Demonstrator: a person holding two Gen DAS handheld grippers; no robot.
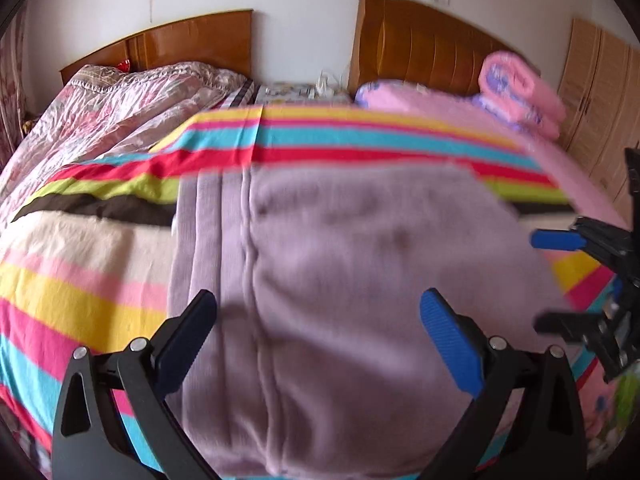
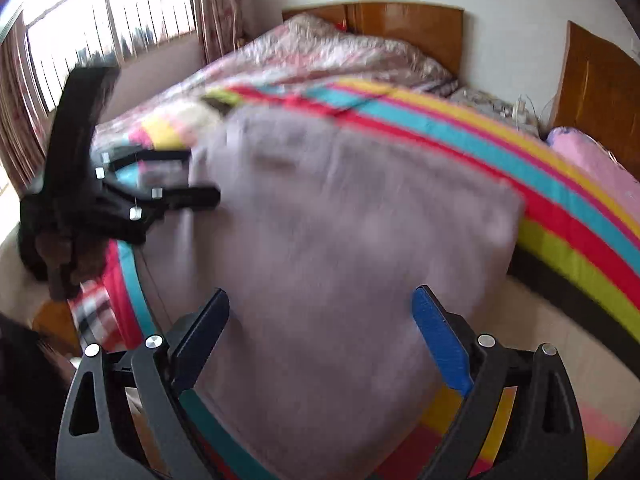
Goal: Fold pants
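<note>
The mauve pants (image 1: 344, 280) lie folded into a broad slab in the middle of the frame on the striped sheet (image 1: 340, 136) of the bed, their long axis running from the lower edge of the left wrist view up toward the headboards, with seam ridges running the same way left of centre. In the right wrist view the pants (image 2: 340, 260) run from the lower centre up to the upper left, the far right corner squared off against the stripes. Both views are smeared with motion blur, so folds and hems are hard to make out, and the near end is cut off by the lower frame edge. The left claw (image 1: 318, 312) hangs spread wide over the near part of the cloth, pinching nothing. The right claw (image 2: 320, 312) is likewise spread wide and holds nothing; it also shows at the right edge of the left wrist view. Two wooden headboards (image 1: 424, 48) stand against a white wall, a rolled pink blanket (image 1: 520, 92) sits upper right, a floral quilt (image 1: 112, 112) upper left, and a curtained window (image 2: 104, 12) fills the upper left of the right wrist view.
</note>
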